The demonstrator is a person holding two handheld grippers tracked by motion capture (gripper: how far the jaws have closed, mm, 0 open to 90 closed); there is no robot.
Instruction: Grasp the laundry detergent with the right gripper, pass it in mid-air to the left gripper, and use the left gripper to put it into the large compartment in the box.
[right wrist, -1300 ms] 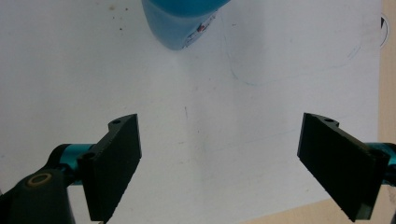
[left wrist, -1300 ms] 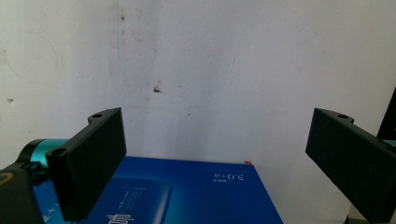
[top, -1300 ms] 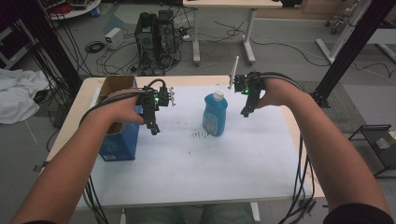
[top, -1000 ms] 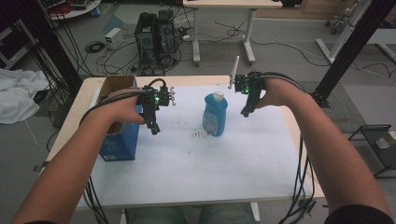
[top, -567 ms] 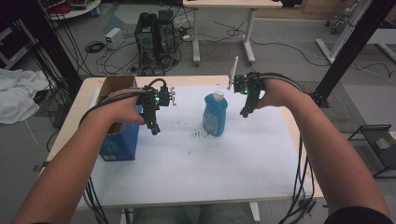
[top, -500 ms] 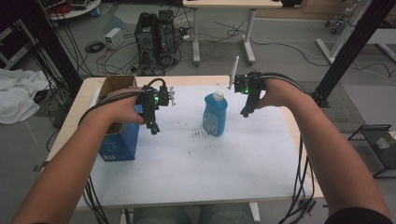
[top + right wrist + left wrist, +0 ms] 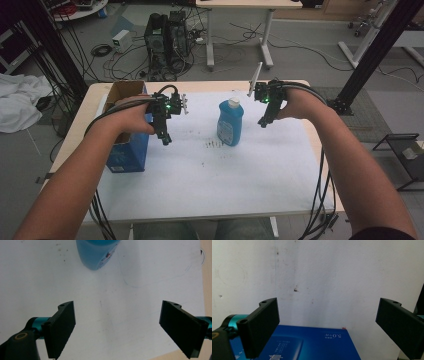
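The blue bottle [image 7: 229, 121] looks slick and squeezable, best pinched mid-body; both grippers' jaws stand wide apart.

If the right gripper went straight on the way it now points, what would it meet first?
Probably the white table cover: the right gripper, jaws wide open, points down at bare sheet. The blue bottle lies farther ahead and off to one side, so likely not first.
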